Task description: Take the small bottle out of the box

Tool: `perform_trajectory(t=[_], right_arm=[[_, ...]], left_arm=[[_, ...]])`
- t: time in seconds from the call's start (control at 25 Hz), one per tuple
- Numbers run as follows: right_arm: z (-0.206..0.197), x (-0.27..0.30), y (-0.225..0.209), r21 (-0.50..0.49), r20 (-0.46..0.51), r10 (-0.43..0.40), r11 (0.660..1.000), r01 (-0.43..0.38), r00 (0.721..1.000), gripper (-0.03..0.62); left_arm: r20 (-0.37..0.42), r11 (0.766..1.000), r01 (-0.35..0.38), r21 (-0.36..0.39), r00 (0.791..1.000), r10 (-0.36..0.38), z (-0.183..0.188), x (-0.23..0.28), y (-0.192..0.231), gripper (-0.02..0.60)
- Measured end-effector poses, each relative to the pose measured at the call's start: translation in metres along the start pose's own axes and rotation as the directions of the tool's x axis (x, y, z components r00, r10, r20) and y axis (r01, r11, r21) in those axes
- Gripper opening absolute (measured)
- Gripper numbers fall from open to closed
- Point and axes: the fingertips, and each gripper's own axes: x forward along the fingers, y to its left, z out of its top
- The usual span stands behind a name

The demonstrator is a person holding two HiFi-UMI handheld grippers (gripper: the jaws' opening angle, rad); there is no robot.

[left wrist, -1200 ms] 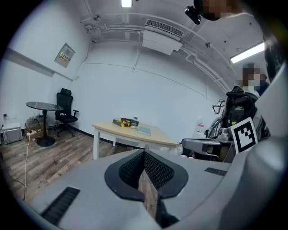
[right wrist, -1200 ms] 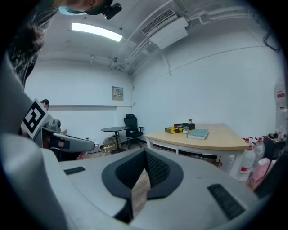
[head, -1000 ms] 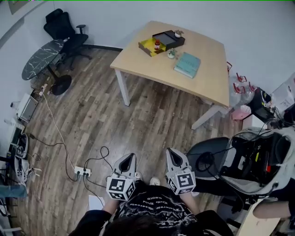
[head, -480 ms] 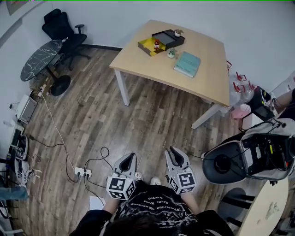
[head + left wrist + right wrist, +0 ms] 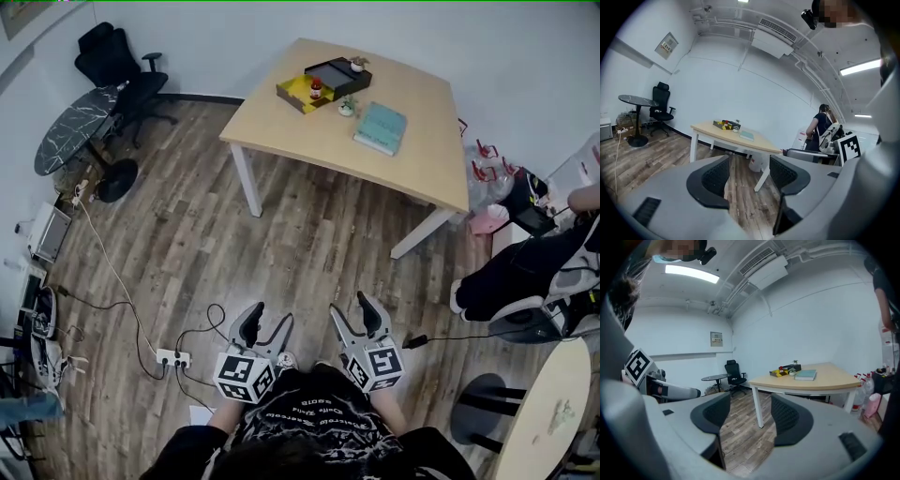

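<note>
A wide stretch of wooden floor [image 5: 309, 253] is left open up to the desk [image 5: 422, 169], and most of the desk top is left bare. Access to the box [image 5: 328, 80] is narrowed by a small pot [image 5: 348, 109] just beside it and a teal book [image 5: 381, 129] nearby. The floor at left is cluttered by a cabled power strip [image 5: 173, 358]. The right side is blocked by a person [image 5: 511, 272].

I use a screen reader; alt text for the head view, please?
A person holds the left gripper and right gripper, jaws just opened and empty, above a wood floor; on a table farther off, a yellow box holds a small bottle near a teal book.
</note>
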Motion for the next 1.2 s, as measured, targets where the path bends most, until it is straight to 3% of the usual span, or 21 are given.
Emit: perform_trajectory(t=[0.36,0.56,1.2], right_arm=[[-0.014,0.019,-0.001,0.05,-0.019,-0.044,0.998,0.045,0.999,0.284],[-0.008,0.053,-0.015,0.036,-0.015,-0.012,0.999,0.013,1.0,0.284],[0.048,0.204,-0.139,-0.011,-0.045,0.154,0.988,-0.155,0.987,0.284]], left_arm=[[-0.031,1.0,0.0,0.012,1.0,0.0,0.001,0.008,0.032,0.273],[-0.039,1.0,-0.023,-0.011,0.999,0.023,0.0,0.031,0.045,0.273],[0.001,0.991,-0.136,-0.011,0.991,0.136,0.07,0.203,0.062,0.273]])
